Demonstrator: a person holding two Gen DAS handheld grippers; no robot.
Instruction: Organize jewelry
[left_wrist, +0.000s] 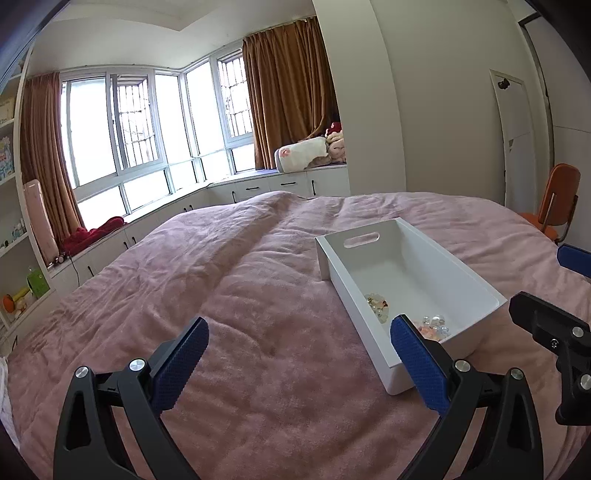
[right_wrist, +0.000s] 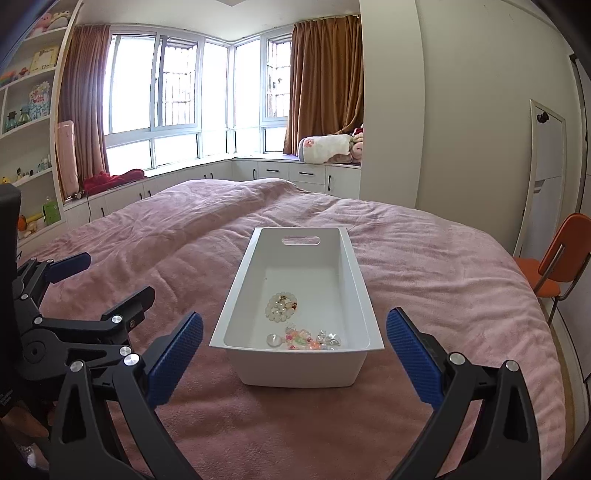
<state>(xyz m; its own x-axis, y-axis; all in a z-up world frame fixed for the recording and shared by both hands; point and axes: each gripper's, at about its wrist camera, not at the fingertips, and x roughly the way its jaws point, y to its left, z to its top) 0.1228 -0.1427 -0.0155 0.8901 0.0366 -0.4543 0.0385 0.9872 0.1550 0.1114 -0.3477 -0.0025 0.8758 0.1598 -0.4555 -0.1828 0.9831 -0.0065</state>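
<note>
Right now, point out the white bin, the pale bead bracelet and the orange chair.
white bin (right_wrist: 364, 295): right wrist view, bare right inner wall.
pale bead bracelet (right_wrist: 281, 307): right wrist view, centre of the coil.
orange chair (right_wrist: 570, 243): right wrist view, backrest.

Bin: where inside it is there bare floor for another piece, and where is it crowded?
The bin has bare floor across its far half, from the handle slot down to the pearl bracelet. The strip right of that bracelet is bare too. The near end is crowded: the colourful beads lie against the near wall. Both grippers, left and right, are open and outside the bin.
</note>
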